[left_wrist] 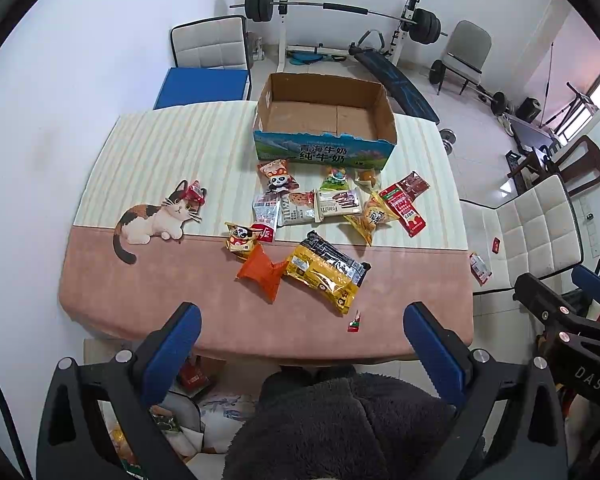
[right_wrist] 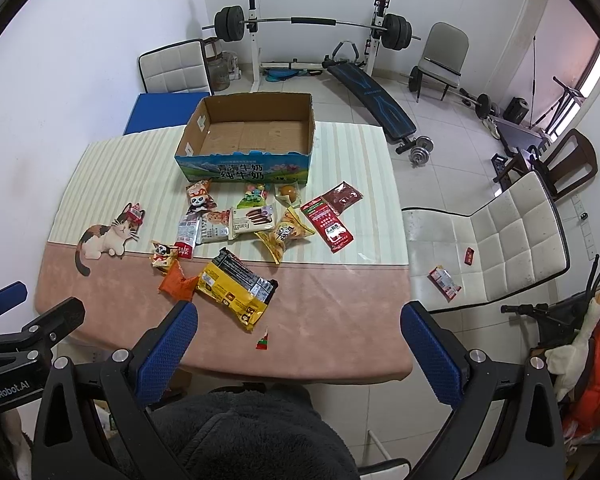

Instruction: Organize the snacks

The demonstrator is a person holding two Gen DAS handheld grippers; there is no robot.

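Dark fuzzy sleeve (left_wrist: 332, 420) right up against the lens in both views, just below the near table edge. Left gripper (left_wrist: 300, 344) spread wide, blue pads apart, holding nothing, hovering over the near edge of the table (left_wrist: 140, 292). Same deal with the right gripper (right_wrist: 296, 344): wide apart, nothing between the fingers.

Only in the left view: a bag of stuff on the floor under the table, bottom left, contents too blurry to name. Only in the right view: a white plush goose (right_wrist: 576, 344) leaning on an orange bag at the far right. Each camera also catches the other gripper at its edge.

Tiny red-green wrapper (left_wrist: 354, 323) lying alone near the front edge. Beyond that, big yellow-and-black packet (left_wrist: 326, 276) touching an orange packet (left_wrist: 262, 270) on its left. Past those, a loose cluster of snacks (left_wrist: 332, 204): panda packs, Franzzi biscuit bars, red sachets, some overlapping. One small red snack (left_wrist: 195, 193) sitting apart on the cat print (left_wrist: 156, 220).

Cardboard milk box (left_wrist: 324, 120) at the far end of the table, open on top, bare bottom showing, snacks just in front of it.

Off to the right, white chair (right_wrist: 500, 240) with a red packet (right_wrist: 444, 282) and a small red item on its seat. Barbell rack (right_wrist: 312, 24) and sit-up bench against the far wall.
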